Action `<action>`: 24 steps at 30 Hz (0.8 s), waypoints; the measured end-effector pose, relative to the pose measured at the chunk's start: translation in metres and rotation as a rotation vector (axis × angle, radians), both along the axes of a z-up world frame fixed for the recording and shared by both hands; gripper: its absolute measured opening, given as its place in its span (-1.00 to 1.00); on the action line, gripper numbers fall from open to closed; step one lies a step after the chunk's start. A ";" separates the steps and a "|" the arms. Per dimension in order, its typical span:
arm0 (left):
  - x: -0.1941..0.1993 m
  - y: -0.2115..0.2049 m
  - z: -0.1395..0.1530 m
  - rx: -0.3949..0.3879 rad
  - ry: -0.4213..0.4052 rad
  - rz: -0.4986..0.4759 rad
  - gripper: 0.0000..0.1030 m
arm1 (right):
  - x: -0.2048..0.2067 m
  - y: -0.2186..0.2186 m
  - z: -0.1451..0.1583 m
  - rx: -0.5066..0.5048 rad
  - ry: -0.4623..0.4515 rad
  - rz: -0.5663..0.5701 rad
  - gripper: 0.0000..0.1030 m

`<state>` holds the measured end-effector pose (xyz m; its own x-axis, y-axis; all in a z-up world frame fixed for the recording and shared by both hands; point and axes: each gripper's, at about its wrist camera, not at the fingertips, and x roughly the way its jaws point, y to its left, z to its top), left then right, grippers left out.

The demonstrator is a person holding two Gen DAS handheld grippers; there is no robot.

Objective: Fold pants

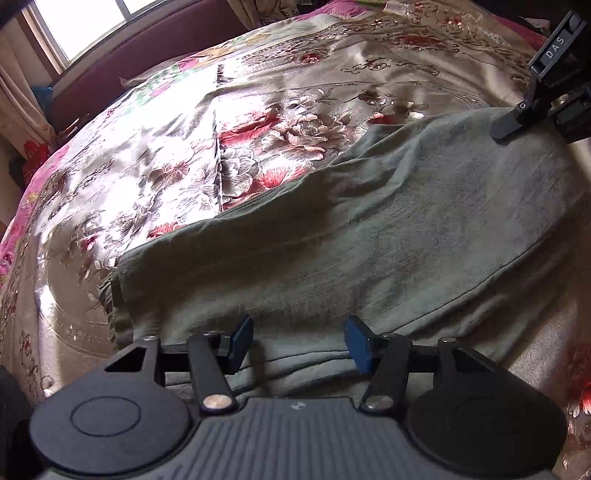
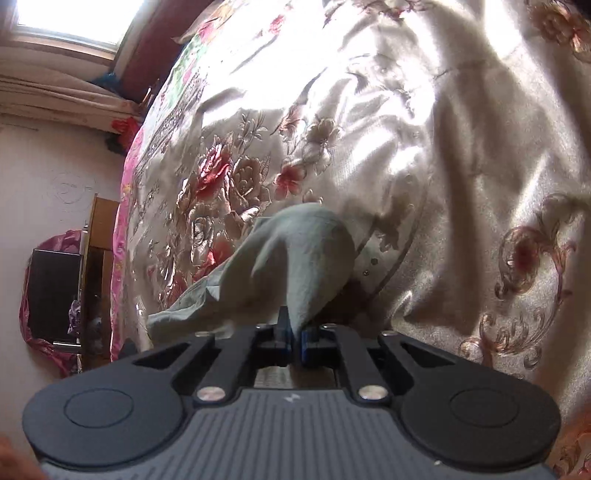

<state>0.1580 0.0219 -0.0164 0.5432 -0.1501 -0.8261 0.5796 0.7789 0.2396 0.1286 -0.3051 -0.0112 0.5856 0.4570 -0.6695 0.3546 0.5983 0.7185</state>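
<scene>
Grey-green pants [image 1: 369, 236] lie spread across a shiny floral bedspread [image 1: 177, 155]. My left gripper [image 1: 298, 343] is open just above the near edge of the pants, its blue pads apart and nothing between them. My right gripper [image 2: 294, 338] is shut on a bunched end of the pants [image 2: 295, 251] and holds it lifted off the bedspread [image 2: 424, 147]. The right gripper also shows in the left wrist view [image 1: 524, 118] at the far right end of the pants.
A dark red headboard [image 1: 155, 51] and a bright window [image 1: 85, 22] stand beyond the bed. In the right wrist view a wooden cabinet [image 2: 99, 266] and a dark screen [image 2: 51, 291] stand beside the bed's left edge.
</scene>
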 end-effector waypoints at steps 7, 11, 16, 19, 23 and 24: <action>0.004 0.001 -0.002 0.017 -0.024 -0.020 0.35 | 0.003 0.013 -0.037 0.086 0.112 0.016 -0.79; 0.005 0.002 -0.006 0.003 -0.023 -0.014 0.36 | -0.001 0.011 -0.009 0.014 0.068 0.027 -0.87; 0.003 0.004 -0.009 -0.016 -0.025 0.001 0.36 | 0.015 0.017 0.016 -0.255 0.143 0.264 -0.74; 0.006 0.006 -0.010 -0.035 -0.015 0.022 0.38 | 0.029 0.012 0.031 -0.283 0.133 0.353 -0.64; 0.006 0.006 -0.008 -0.044 -0.010 0.037 0.38 | 0.047 0.009 0.014 -0.251 0.151 0.382 0.13; 0.006 0.007 -0.008 -0.044 -0.009 0.038 0.39 | 0.048 0.008 0.004 -0.229 0.173 0.371 0.14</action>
